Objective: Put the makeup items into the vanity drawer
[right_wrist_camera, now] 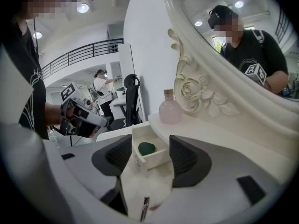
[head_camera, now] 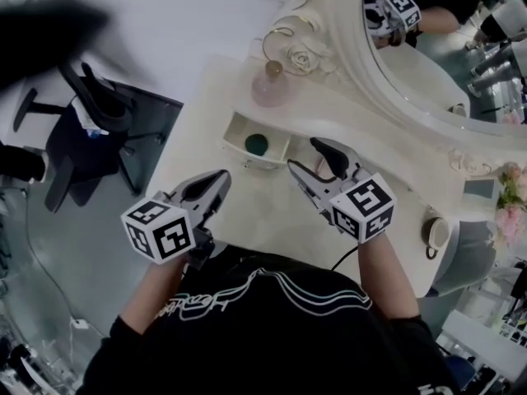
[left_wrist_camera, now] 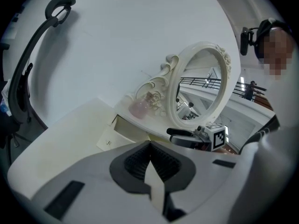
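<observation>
White vanity tabletop [head_camera: 255,212], open drawer [head_camera: 234,132] mid-frame holds green makeup item [head_camera: 257,144]; left tool [head_camera: 221,179] jaws together, empty; right tool [head_camera: 301,154] jaws wide apart, empty

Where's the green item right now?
Head view, centre: green item lies inside the open drawer, just below the pink bottle, ahead of the right tongs.

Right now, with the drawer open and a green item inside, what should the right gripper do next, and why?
Probably lower the right gripper onto the slim stick lying on the tabletop just below its open, empty jaws. The drawer stands open with a green item inside; the stick is outside.
</observation>
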`<move>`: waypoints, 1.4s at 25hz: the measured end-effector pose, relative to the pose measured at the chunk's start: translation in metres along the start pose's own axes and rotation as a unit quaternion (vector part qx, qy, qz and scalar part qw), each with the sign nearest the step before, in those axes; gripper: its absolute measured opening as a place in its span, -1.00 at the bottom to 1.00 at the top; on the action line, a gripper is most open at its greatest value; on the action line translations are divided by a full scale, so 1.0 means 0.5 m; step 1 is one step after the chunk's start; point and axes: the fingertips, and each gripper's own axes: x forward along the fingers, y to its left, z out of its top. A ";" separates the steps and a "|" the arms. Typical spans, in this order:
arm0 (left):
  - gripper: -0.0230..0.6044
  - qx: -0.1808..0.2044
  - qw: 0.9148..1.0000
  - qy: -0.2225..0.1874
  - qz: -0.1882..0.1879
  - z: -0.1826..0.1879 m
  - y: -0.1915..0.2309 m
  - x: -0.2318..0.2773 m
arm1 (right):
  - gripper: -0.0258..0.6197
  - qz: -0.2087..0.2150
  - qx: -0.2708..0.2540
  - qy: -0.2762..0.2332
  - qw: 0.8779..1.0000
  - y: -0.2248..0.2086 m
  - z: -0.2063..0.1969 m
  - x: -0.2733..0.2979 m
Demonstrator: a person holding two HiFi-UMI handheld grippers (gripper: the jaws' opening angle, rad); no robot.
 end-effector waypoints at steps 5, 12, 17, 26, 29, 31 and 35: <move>-0.86 0.008 1.000 0.009 -0.010 -0.021 -0.040 0.022 | -0.09 -0.007 0.003 0.012 1.000 -0.003 -0.050 -0.062; -0.86 0.018 0.999 0.022 -0.021 -0.053 -0.086 0.049 | -0.12 -0.013 -0.002 0.056 0.998 0.001 -0.154 -0.114; -0.86 0.018 0.999 0.031 -0.017 -0.076 -0.103 0.055 | -0.13 -0.009 -0.005 0.079 0.997 0.007 -0.205 -0.128; -0.86 0.010 0.999 0.031 -0.009 -0.100 -0.103 0.048 | -0.25 0.014 -0.003 0.121 0.993 0.029 -0.274 -0.105; -0.86 0.008 0.999 0.032 -0.006 -0.108 -0.100 0.045 | -0.29 0.014 -0.013 0.138 0.990 0.033 -0.301 -0.091; -0.86 0.006 0.999 0.033 -0.004 -0.113 -0.096 0.042 | -0.34 0.012 -0.014 0.147 0.989 0.032 -0.314 -0.085; -0.86 0.003 0.999 0.033 0.002 -0.116 -0.086 0.036 | -0.38 0.011 -0.014 0.155 0.988 0.029 -0.326 -0.073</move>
